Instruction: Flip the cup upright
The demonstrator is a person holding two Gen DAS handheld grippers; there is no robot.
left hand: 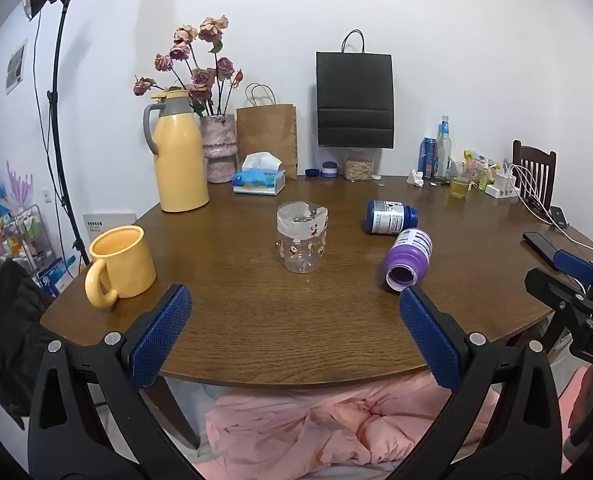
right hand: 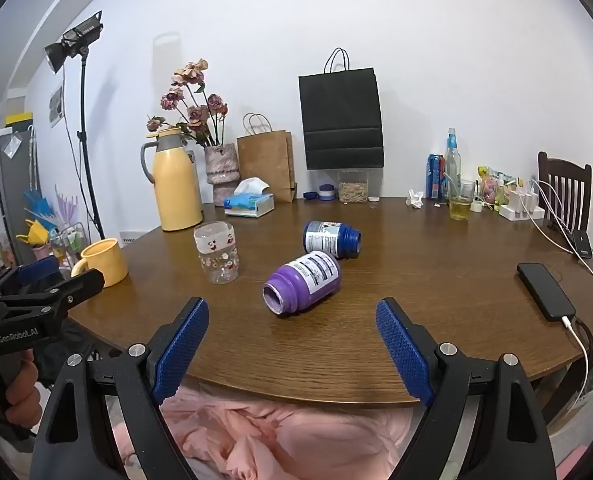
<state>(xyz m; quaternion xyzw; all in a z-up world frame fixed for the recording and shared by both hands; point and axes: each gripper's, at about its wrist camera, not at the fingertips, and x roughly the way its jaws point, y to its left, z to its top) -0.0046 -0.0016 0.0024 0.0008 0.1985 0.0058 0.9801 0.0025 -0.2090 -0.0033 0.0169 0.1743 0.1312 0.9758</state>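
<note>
A clear glass cup [left hand: 302,242] [right hand: 217,252] with cartoon prints and a white band stands on end in the middle of the brown table [left hand: 296,340]; its top looks open. A yellow mug [left hand: 122,260] [right hand: 104,262] stands mouth up at the table's left edge. My left gripper [left hand: 295,294] hangs open and empty over the front of the table, short of the glass cup. My right gripper [right hand: 292,305] is also open and empty, just short of a purple bottle [right hand: 304,286].
The purple bottle [left hand: 408,258] and a blue bottle [right hand: 330,240] lie on their sides, right of the glass cup. A yellow thermos jug [left hand: 180,156], vase, tissue box and paper bags line the back. A black phone [right hand: 544,290] on a cable lies at the right edge.
</note>
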